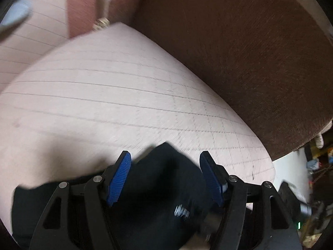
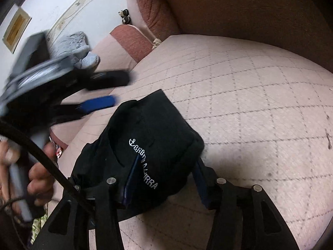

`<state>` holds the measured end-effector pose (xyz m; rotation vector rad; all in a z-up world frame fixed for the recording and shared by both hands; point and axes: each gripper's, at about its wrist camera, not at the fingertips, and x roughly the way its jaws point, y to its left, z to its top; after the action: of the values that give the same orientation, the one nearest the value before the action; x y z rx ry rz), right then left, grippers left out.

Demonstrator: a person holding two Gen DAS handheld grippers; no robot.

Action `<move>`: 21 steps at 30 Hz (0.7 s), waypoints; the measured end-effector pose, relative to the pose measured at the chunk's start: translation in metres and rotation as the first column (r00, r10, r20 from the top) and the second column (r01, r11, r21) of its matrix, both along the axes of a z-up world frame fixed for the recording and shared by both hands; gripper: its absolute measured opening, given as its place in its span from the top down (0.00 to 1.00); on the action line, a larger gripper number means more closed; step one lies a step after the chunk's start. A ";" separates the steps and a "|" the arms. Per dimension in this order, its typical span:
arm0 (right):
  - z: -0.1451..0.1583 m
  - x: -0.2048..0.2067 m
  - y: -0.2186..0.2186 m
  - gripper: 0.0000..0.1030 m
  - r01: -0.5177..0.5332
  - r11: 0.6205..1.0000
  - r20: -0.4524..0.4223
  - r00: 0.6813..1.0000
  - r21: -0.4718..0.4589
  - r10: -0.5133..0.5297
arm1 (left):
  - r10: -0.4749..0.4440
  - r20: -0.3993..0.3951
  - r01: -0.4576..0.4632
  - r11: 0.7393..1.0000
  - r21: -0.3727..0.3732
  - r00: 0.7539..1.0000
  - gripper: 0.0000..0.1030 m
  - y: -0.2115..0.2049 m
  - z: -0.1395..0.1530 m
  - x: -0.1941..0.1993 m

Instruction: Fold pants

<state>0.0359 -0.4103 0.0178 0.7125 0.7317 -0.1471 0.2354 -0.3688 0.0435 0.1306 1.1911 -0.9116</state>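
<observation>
Pants [image 2: 154, 145] bundled black on quilted cushion [image 2: 249, 95], lying between right tongs [image 2: 166, 164] spread apart, left tongs [image 1: 165, 166] likewise apart

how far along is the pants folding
Looks nearly done: the black pants lie in a compact folded bundle on the quilted cushion. In hand: nothing gripped; the right gripper straddles the bundle with open jaws, and the left gripper is off to the side. Left: withdrawing, maybe a tidy-up.

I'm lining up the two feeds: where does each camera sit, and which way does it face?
Left wrist: on the left gripper, looking down at black pants on the pink couch seat; only its jaws show.
Right wrist: on the right gripper, facing the same pants; a hand and the left gripper show.
Shared: pants, seat, brown backrest.
</observation>
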 end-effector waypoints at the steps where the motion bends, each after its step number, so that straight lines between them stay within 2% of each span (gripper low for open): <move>1: -0.001 0.001 -0.001 0.46 -0.003 1.000 0.002 1.000 0.006 0.003 | -0.013 -0.020 0.013 1.000 0.000 1.000 0.34 -0.006 -0.006 0.001; 3: -0.002 0.000 -0.005 0.47 -0.006 0.999 0.016 1.000 0.033 0.005 | -0.058 -0.072 0.059 0.998 0.011 0.996 0.34 -0.025 -0.022 0.004; 4: -0.003 0.000 -0.006 0.52 -0.006 0.999 0.019 1.000 0.041 0.005 | -0.075 -0.083 0.078 0.997 0.024 0.994 0.34 -0.032 -0.027 0.004; 6: -0.004 0.001 -0.007 0.68 -0.012 0.998 0.017 1.000 0.056 0.011 | -0.104 -0.090 0.109 0.993 0.051 0.990 0.35 -0.035 -0.035 0.003; 7: -0.006 0.002 -0.008 0.76 -0.022 0.996 0.018 1.000 0.081 0.021 | -0.123 -0.088 0.128 0.990 0.061 0.989 0.46 -0.039 -0.035 0.001; 8: -0.007 0.002 -0.009 0.79 -0.027 0.995 0.023 0.999 0.101 0.025 | -0.137 -0.076 0.142 0.987 0.071 0.988 0.60 -0.041 -0.033 -0.002; 9: -0.006 0.002 -0.009 0.79 -0.031 0.993 0.028 0.999 0.110 0.028 | -0.153 -0.076 0.159 0.985 0.071 0.985 0.90 -0.041 -0.031 -0.005; 10: -0.004 0.002 -0.009 0.80 -0.038 0.993 0.037 0.999 0.114 0.034 | -0.163 -0.086 0.168 0.984 0.061 0.983 0.91 -0.040 -0.028 -0.008; 12: 0.003 0.000 -0.006 0.80 -0.067 0.990 0.067 0.996 0.123 0.059 | -0.171 -0.026 0.172 0.984 0.052 0.985 0.91 -0.031 -0.014 -0.018; 15: 0.019 0.000 0.007 0.81 -0.128 0.987 0.108 0.987 0.101 0.117 | -0.143 -0.007 0.143 0.989 0.024 0.990 0.91 -0.012 0.003 -0.023; 21: 0.059 0.014 0.058 0.81 -0.303 0.953 0.135 0.945 0.016 0.298 | -0.024 0.006 0.025 0.992 -0.123 1.000 0.91 0.072 0.047 -0.024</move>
<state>0.0496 -0.3522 0.0773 0.6304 0.7092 0.1918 0.2114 -0.2966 0.0909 0.0481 1.1282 -1.0031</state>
